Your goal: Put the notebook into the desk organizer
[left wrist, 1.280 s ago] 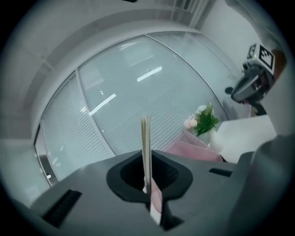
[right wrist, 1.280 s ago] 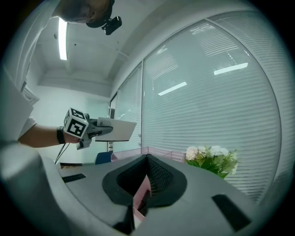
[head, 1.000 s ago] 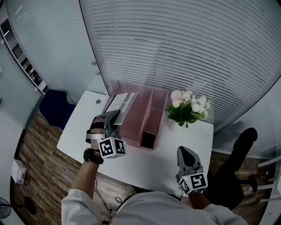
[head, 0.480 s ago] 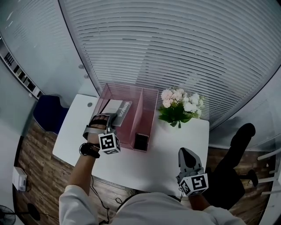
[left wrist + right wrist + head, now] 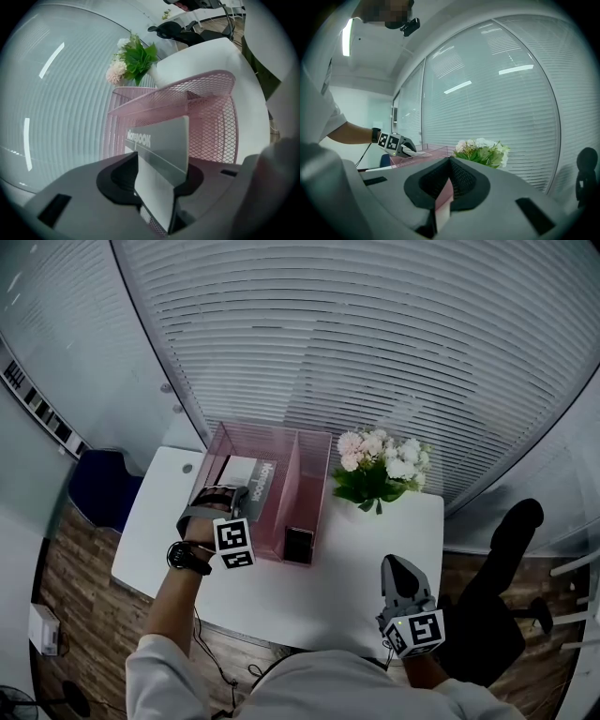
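White desk (image 5: 328, 589): my left gripper (image 5: 244, 491) has just been opening its jaws, notebook (image 5: 249, 472) loose between them in the pink organizer (image 5: 272, 428); my right gripper (image 5: 395, 564) sits closed, empty.

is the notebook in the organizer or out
In: the notebook lies in the pink organizer's left compartment, one end between the left gripper's jaws, which have just been opening.

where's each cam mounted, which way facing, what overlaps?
Head view: on head, steeply down at table, organizer; left gripper, right gripper, forearms show.
Left gripper view: on left gripper, into organizer; jaws just opening, notebook between them.
Right gripper view: on right gripper, near level toward flowers; shut jaws, left arm show.
Shared: organizer, flowers in all.
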The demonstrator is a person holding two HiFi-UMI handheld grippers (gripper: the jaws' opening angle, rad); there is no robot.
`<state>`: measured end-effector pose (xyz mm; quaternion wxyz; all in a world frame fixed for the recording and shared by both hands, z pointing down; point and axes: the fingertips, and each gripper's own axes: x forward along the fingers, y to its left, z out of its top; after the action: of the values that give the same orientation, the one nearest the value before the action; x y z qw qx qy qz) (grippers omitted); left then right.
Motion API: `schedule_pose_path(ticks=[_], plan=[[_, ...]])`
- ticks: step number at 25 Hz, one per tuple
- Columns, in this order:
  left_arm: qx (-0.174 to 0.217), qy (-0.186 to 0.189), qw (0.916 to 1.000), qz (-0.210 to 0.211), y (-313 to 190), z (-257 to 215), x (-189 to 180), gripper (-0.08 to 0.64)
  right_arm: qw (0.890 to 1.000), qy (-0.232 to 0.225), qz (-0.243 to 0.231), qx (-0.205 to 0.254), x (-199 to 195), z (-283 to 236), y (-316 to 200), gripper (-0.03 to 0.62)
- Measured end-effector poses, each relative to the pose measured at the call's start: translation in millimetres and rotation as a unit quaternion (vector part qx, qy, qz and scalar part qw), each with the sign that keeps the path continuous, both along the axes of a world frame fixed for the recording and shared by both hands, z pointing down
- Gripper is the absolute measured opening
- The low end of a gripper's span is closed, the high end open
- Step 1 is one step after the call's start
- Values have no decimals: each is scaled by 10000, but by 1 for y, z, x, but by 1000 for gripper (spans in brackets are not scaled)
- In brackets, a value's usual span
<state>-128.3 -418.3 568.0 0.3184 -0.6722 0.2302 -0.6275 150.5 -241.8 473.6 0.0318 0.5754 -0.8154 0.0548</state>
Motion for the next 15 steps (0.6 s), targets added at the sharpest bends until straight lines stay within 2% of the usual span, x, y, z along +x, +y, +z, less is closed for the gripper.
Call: schedule_pose_path(ticks=[2,5,11,15], plan=[[-175,39,9998,-35,1,-1,0,173,10000,-1,1,26,1,1,0,12],[-790,17,9968,-145,5,6,-5,212,10000,10,6,22,1,2,1,12],[-1934,-24,9806,-320,16,9,-13,272,10000,-20,59,28,2,-1,1,12],[-2482,-138,9680,-343,27,10,-14,353,9999,-35,107,27,8,1,2,12]])
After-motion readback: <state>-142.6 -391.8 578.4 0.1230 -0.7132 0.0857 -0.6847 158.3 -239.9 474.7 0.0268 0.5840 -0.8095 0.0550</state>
